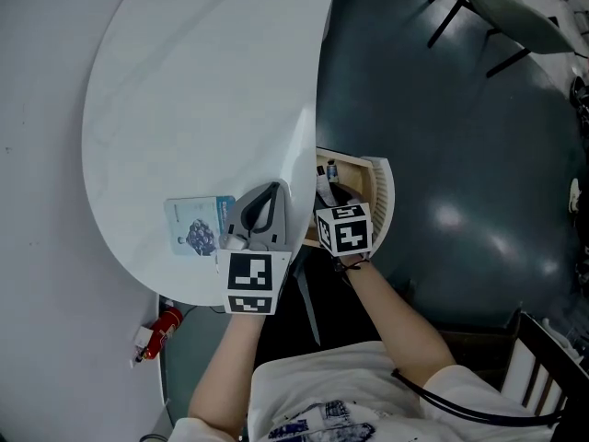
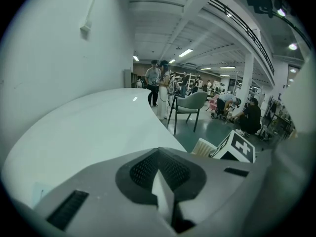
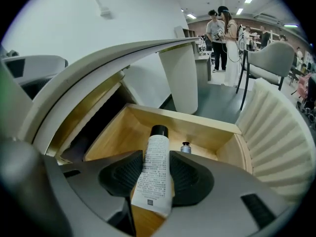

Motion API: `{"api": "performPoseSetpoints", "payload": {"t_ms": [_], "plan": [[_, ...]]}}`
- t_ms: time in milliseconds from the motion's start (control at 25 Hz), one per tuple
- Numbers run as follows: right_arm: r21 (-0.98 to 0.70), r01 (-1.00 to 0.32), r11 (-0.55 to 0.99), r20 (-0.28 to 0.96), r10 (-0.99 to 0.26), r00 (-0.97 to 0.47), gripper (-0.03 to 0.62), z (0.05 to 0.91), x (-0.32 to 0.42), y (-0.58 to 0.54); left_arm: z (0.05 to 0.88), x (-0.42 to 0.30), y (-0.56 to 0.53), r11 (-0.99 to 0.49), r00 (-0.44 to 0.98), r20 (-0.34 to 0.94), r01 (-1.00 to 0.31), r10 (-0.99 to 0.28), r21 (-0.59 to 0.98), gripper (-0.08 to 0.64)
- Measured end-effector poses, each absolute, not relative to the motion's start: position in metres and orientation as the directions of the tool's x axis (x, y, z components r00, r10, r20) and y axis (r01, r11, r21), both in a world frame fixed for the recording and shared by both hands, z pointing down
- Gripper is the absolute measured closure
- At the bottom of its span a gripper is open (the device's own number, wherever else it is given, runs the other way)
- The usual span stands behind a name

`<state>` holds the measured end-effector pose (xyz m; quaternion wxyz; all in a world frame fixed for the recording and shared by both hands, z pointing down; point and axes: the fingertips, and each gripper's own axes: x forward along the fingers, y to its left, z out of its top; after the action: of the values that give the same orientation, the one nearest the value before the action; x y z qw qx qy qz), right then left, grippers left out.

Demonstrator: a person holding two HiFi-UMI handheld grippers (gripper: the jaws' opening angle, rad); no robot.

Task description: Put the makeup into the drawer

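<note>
**Holding a tube over the open drawer**

A blue packet [image 1: 198, 226] lies near the edge of the white table [image 1: 202, 81]. The left gripper [image 1: 260, 212] is just beside it on the right, jaws together with nothing between them. Further right, the right gripper [image 3: 157, 174] is clamped on a white tube [image 3: 155, 167] of makeup with its black cap pointing into the open wooden drawer [image 3: 123, 137]. A small bottle [image 3: 185, 147] sits inside the drawer, near its far wall.

Ceiling strip lights [image 2: 186, 53] light the hall evenly. Glare spots the dark floor [image 1: 448, 216]; the worktop [image 1: 202, 81] washes pale. My left gripper [image 2: 163, 181] looks soft close-up, its view's rim bent and black.
</note>
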<state>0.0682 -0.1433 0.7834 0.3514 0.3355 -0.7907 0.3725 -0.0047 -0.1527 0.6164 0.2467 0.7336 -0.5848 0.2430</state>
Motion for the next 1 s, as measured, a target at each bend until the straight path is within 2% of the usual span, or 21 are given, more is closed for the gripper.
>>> {"api": "performPoseSetpoints", "payload": {"t_ms": [1000], "plan": [[-0.31,-0.795,0.521,0.854,-0.214,-0.474,0.414,0.839,0.066,-0.149,0.621,-0.022,-0.147,-0.144,0.167,0.653,-0.986,-0.739,0.089,0.514]]}}
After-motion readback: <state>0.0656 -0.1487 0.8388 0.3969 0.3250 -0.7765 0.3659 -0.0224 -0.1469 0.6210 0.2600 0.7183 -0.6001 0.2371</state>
